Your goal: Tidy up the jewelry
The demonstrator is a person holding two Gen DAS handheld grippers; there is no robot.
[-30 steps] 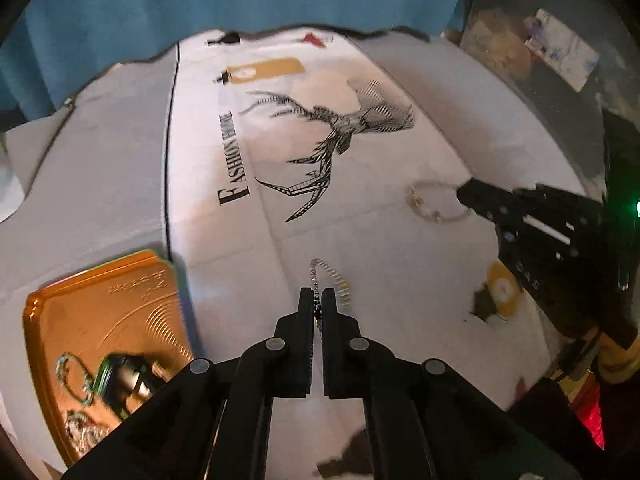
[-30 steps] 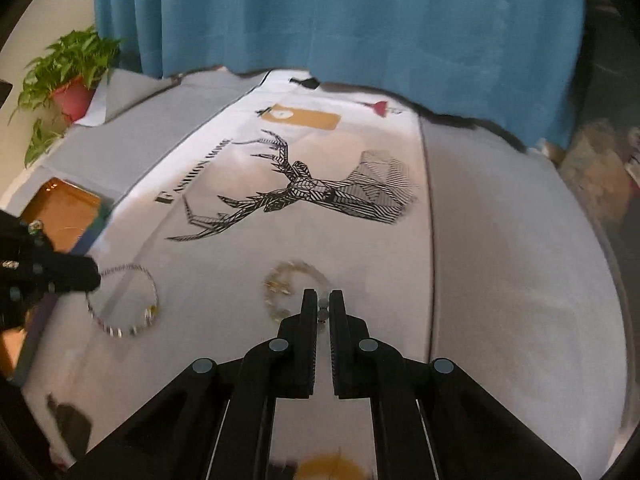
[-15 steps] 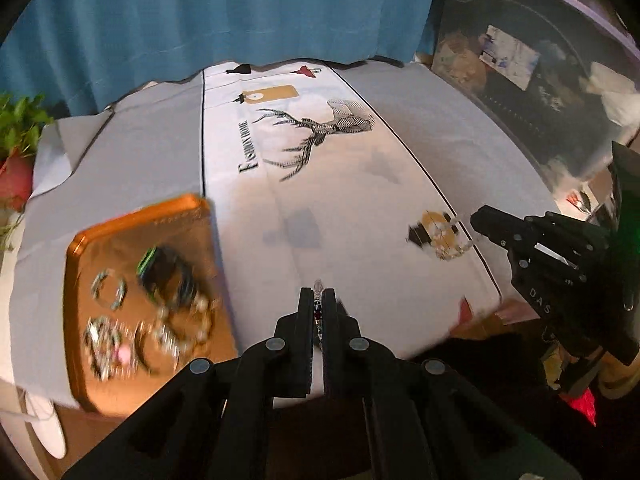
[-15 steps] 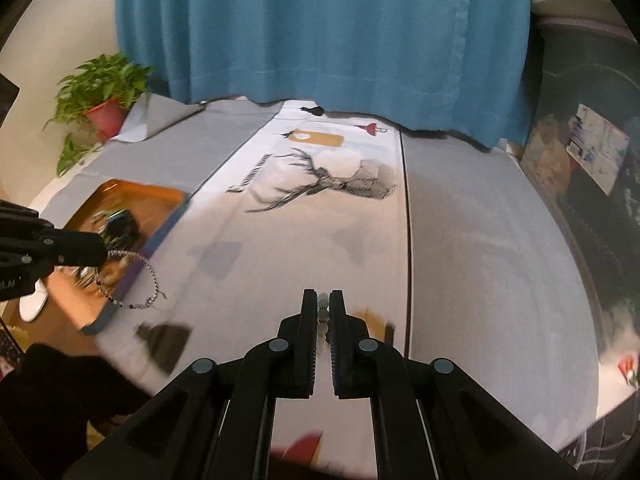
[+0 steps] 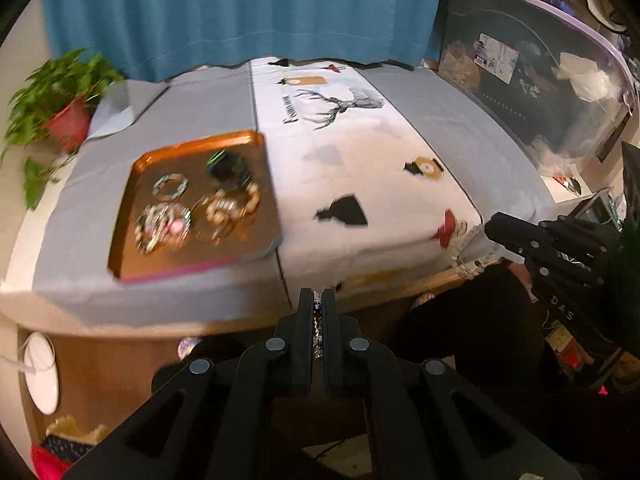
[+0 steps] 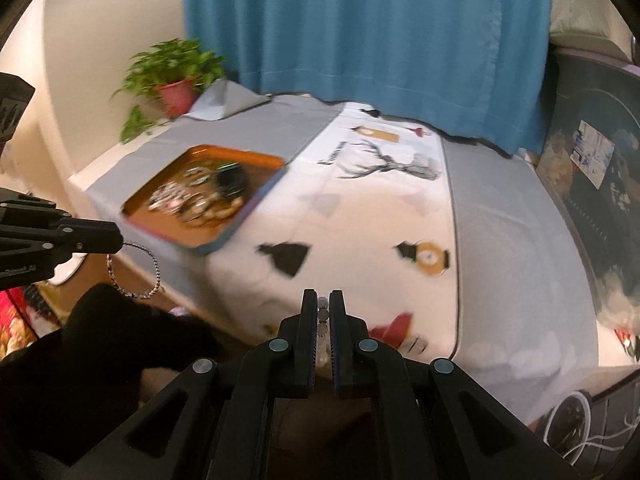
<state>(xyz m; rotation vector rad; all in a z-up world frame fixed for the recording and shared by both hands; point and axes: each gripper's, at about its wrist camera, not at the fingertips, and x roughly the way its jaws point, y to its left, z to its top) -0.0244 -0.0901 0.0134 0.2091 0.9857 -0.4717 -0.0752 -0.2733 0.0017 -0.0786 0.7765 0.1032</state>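
Observation:
My left gripper [image 5: 317, 300] is shut on a beaded bracelet [image 5: 317, 328]; in the right wrist view that gripper [image 6: 116, 240] holds the bracelet [image 6: 134, 276] hanging as a loop off the table's near left edge. My right gripper [image 6: 323, 300] is shut on a pale bead bracelet [image 6: 322, 320]; in the left wrist view that gripper [image 5: 490, 226] holds the bracelet [image 5: 470, 258] dangling by the table's front right corner. An orange tray [image 5: 128, 200] holds several bracelets [image 5: 192, 208] at the table's left; it also shows in the right wrist view [image 6: 260, 160].
The table wears a grey and white cloth with a deer print [image 5: 340, 108]. A potted plant [image 6: 172, 76] stands at the back left, and a blue curtain [image 6: 360, 20] hangs behind. A dark cabinet [image 5: 540, 92] stands on the right. Both grippers are off the table's front edge.
Both grippers have lifted their bracelets off the cloth and pulled back and up past the table's front edge. The tray has come fully into view.

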